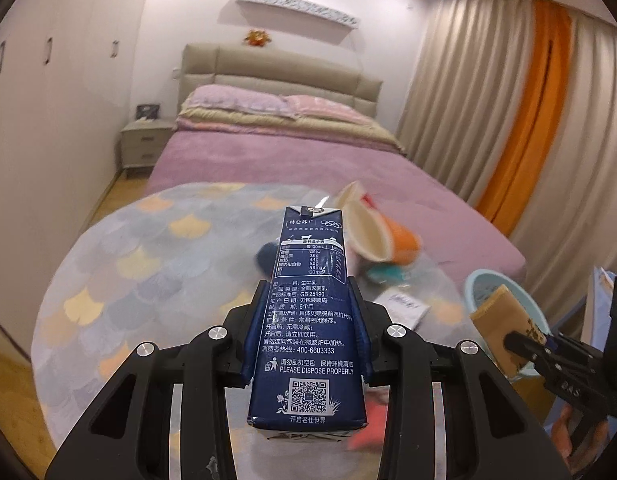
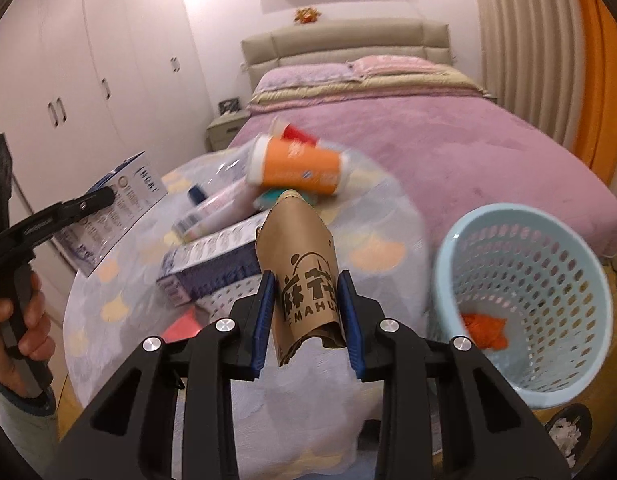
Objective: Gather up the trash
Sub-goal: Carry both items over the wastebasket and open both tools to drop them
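Note:
My left gripper [image 1: 308, 284] is shut on a dark blue milk carton [image 1: 308, 360], which it holds lengthways above the round table [image 1: 148, 260]. From the right wrist view the same gripper [image 2: 102, 199] and carton [image 2: 128, 192] hang at the left, with a hand [image 2: 24, 320] on the handle. My right gripper [image 2: 306, 280] is shut on a rolled brown paper bag [image 2: 300, 248] with black print. That gripper [image 1: 520, 344] and bag [image 1: 492, 320] appear at the right of the left wrist view. A light blue mesh basket [image 2: 548, 280] beside the table holds an orange scrap [image 2: 484, 328].
On the patterned tablecloth [image 2: 388, 248] lie an orange cup [image 2: 296, 164], a red cup [image 2: 296, 134], a pink tube [image 2: 216, 208], a teal item [image 2: 276, 198], a blue box [image 2: 212, 264] and a red paper [image 2: 180, 326]. A purple bed [image 2: 448, 152] stands behind, wardrobes [image 2: 88, 80] on the left.

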A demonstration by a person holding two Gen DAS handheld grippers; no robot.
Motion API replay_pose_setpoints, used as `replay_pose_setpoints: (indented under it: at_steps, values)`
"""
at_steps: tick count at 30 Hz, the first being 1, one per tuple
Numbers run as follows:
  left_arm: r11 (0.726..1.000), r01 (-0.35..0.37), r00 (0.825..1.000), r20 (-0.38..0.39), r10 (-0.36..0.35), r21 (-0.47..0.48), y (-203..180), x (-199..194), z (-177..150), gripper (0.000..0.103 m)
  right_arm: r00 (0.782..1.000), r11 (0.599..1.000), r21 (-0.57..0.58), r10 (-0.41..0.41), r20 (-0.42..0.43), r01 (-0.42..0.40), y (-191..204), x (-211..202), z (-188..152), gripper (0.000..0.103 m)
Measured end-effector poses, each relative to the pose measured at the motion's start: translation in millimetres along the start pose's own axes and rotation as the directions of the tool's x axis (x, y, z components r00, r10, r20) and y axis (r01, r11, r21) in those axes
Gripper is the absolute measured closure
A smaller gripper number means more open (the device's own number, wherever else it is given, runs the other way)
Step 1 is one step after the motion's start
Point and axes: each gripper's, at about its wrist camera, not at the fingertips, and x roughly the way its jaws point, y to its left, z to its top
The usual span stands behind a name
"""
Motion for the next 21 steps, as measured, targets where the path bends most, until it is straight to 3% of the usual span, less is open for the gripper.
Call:
replay_pose_setpoints:
  at_steps: [5,12,15,18,21]
  values:
    - [0.994,0.102,0.995,0.020,-0.103,0.032,-31.7,0.1,9.1,0.068,0.998,0.996,0.063,-0.059,0.036,0.057,-28.8,-14.6,7.7,0.074]
    - [0.970,0.219,0.976,-0.040,-0.216,0.105,-99.9,32.2,11.4,0.068,0.986,0.966,0.206,-0.163,0.029,0.154,-95.0,-28.4,11.1,0.074]
    - [0.952,0.285,0.957,-0.097,-0.275,0.110,-129.4,55.3,7.0,0.068,0.978,0.937,0.282,-0.210,-0.011,0.204,-128.6,-29.1,8.9,0.074]
    - [0.926,0.363,0.926,-0.157,-0.344,0.109,-162.2,79.9,0.7,0.068,0.966,0.904,0.343,-0.253,-0.051,0.255,-158.3,-28.6,4.6,0.074]
    - [0.909,0.400,0.906,-0.203,-0.372,0.119,-196.5,103.9,-6.7,0.068,0.950,0.872,0.378,-0.303,-0.081,0.310,-180.2,-27.1,0.1,0.074]
